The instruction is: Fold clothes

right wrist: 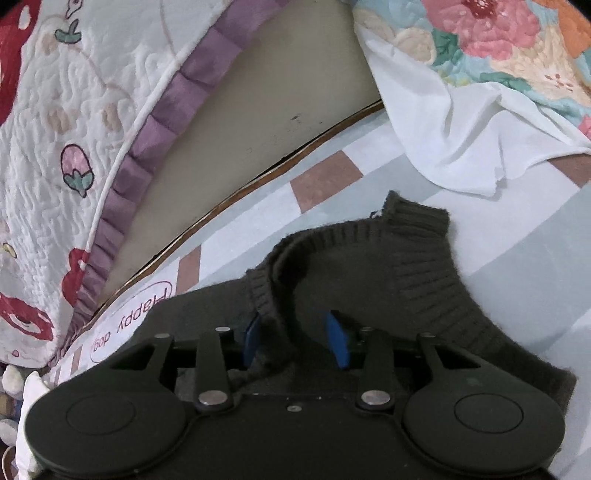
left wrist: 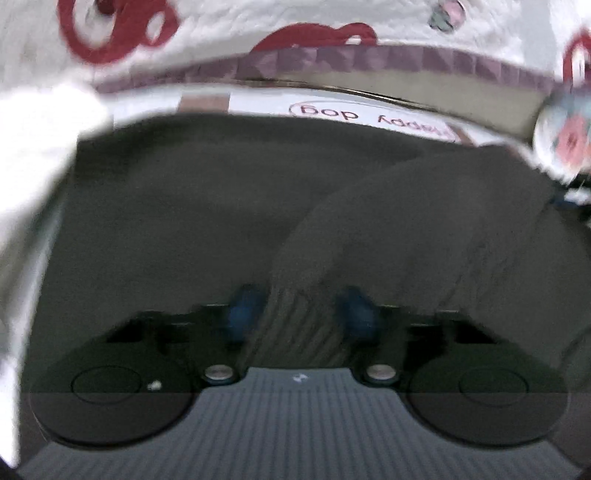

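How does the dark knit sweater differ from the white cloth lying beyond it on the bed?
The dark knit sweater is thick and ribbed at its edge; the white cloth is thin and smooth. The sweater is pinched in the right gripper and the left gripper; the cloth lies untouched, crumpled under the floral quilt. Both rest on the checked bedsheet.

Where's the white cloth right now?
Right wrist view, upper right: the white cloth lies on the bed under the floral quilt, beyond the sweater.

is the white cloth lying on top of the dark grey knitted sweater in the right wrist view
No, the crumpled white cloth lies apart from the dark grey knitted sweater, with a strip of the pale checked sheet showing between them.
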Demonstrator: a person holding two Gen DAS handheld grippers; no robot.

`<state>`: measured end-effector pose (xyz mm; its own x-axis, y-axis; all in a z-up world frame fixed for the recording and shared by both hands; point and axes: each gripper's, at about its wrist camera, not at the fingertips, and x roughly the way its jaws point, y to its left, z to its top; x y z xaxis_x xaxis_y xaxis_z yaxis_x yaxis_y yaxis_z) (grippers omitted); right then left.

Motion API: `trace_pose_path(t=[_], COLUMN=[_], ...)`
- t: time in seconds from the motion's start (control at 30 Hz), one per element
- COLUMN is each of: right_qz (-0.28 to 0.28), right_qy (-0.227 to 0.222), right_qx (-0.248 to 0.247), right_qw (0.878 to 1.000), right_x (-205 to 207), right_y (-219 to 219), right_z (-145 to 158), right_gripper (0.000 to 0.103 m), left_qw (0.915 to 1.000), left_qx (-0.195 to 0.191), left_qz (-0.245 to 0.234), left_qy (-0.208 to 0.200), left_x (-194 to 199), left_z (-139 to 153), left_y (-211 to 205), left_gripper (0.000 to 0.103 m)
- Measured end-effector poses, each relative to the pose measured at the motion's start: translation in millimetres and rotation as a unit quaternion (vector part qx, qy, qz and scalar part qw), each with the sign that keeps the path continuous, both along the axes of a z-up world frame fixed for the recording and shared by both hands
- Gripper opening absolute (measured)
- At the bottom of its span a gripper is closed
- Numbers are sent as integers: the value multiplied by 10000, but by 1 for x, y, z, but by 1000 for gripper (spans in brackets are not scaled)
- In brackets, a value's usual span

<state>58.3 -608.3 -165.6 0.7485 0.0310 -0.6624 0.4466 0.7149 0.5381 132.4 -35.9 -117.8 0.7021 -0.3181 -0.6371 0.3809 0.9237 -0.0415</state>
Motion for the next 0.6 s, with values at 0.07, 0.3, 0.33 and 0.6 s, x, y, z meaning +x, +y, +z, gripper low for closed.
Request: trace_pose_path(t=[0.07,0.3,0.33,0.6], right_qz=[57,305,324,325], right_qy=[46,153,161,338], right_qx=[-130,-472,-518,-641], right_qw=[9999,9983,9980,9968], right_x=[1,0,0,-7], right_y=[1,12,13,17], right_z=[0,2,2,12], right_gripper=[45,46,46,46], left_qw=[9994,9958,9963,9987], left_qx=[198,603,616,278], left_qz=[-39,152,263,-428], left_qy=[-267,-665,-546,62], left_x=[-2,3,4,-28], left_z=[6,11,4,8], left_y=[-9,-15,-12,-23], left_gripper=[11,25,32,48])
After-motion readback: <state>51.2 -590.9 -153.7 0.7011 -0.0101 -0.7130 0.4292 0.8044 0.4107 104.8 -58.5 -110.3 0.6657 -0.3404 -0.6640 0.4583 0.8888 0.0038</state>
